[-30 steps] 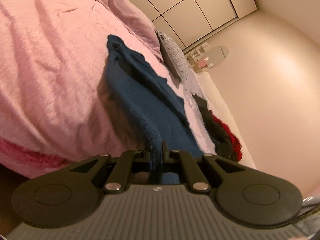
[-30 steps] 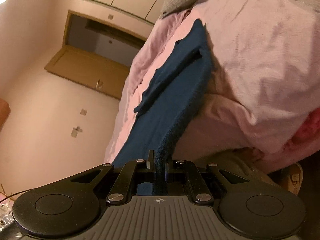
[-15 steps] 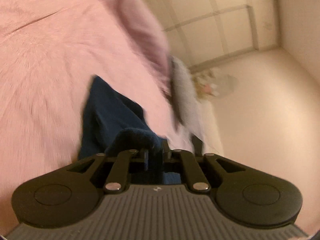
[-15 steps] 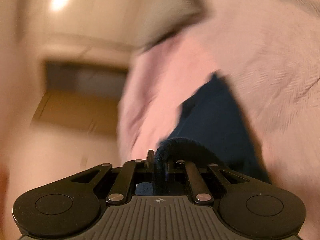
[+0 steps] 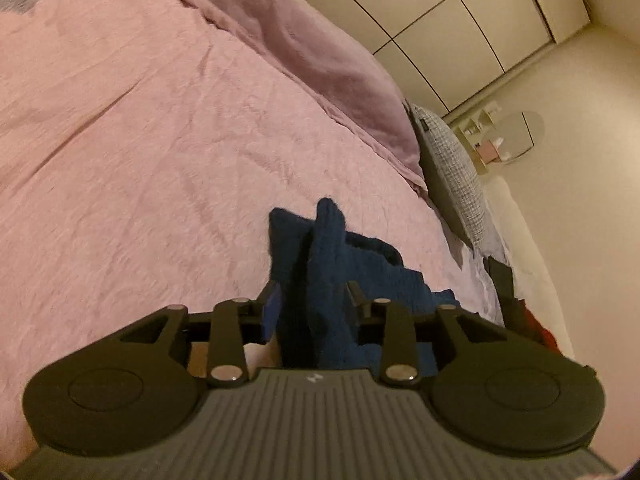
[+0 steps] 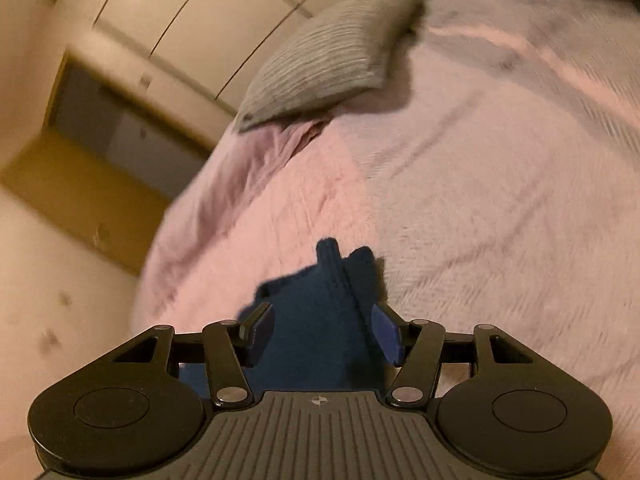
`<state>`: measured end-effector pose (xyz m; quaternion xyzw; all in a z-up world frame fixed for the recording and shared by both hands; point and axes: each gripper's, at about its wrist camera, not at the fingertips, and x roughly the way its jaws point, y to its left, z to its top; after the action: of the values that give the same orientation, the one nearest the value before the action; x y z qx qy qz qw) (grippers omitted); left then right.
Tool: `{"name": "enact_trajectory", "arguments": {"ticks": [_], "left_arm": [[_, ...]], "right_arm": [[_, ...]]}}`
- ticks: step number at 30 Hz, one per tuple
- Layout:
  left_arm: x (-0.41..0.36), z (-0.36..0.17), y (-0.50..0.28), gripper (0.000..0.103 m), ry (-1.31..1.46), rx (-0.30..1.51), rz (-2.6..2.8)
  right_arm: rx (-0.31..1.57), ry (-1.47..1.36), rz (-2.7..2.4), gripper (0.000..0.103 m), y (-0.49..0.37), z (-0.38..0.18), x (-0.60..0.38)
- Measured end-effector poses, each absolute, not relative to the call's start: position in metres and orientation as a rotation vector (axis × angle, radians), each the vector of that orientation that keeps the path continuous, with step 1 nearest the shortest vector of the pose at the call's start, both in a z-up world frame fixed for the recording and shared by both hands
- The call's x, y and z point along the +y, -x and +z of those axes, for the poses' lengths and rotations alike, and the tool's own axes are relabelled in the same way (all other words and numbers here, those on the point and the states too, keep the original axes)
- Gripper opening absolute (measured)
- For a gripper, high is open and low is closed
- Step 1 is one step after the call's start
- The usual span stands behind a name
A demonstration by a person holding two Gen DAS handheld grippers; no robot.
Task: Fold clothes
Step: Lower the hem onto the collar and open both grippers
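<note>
Pink bedspread (image 5: pixel 168 152) filling both views; we are opening the left gripper (image 5: pixel 312 304) and right gripper (image 6: pixel 320 332) around the soft, light navy garment (image 5: pixel 332 276), releasing its corners; regrip at edges.

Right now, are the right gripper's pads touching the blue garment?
Apart. In the right wrist view the right gripper has its jaws opening, and the blue garment lies between them on the pink bedspread, with a gap beside each pad.
</note>
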<state>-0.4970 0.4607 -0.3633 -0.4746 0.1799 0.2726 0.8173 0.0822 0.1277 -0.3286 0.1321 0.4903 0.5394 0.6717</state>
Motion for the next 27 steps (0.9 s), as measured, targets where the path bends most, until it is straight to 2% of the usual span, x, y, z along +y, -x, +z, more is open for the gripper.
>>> {"name": "enact_trajectory", "arguments": {"ticks": [8, 9, 10, 11, 16, 19, 21, 24, 26, 27], "left_arm": [[0.473, -0.361, 0.458, 0.033, 0.931, 0.445, 0.591], [0.474, -0.36, 0.453, 0.033, 0.911, 0.456, 0.594], [0.475, -0.36, 0.448, 0.035, 0.892, 0.468, 0.596], [0.477, -0.359, 0.443, 0.037, 0.872, 0.479, 0.598], [0.484, -0.369, 0.424, 0.037, 0.832, 0.539, 0.614], [0.482, -0.37, 0.424, 0.033, 0.82, 0.52, 0.609], [0.482, -0.371, 0.422, 0.02, 0.812, 0.519, 0.592], [0.481, -0.374, 0.421, 0.017, 0.803, 0.517, 0.572], [0.481, -0.376, 0.42, 0.012, 0.802, 0.512, 0.565], [0.481, -0.377, 0.42, 0.009, 0.802, 0.508, 0.561]], "right_arm": [[0.998, -0.044, 1.284, 0.057, -0.059, -0.346, 0.166], [1.0, -0.035, 1.288, 0.054, -0.059, -0.35, 0.172], [1.003, -0.029, 1.288, 0.047, -0.06, -0.352, 0.176], [1.002, -0.021, 1.293, 0.045, -0.061, -0.355, 0.181], [0.999, 0.046, 1.289, 0.044, -0.063, -0.364, 0.201], [1.013, 0.015, 1.272, 0.044, -0.067, -0.367, 0.202], [1.023, -0.031, 1.297, 0.044, -0.07, -0.366, 0.198], [1.052, -0.037, 1.319, 0.044, -0.069, -0.367, 0.195], [1.046, -0.019, 1.332, 0.036, -0.066, -0.369, 0.195], [1.038, -0.006, 1.33, 0.027, -0.065, -0.369, 0.195]]}}
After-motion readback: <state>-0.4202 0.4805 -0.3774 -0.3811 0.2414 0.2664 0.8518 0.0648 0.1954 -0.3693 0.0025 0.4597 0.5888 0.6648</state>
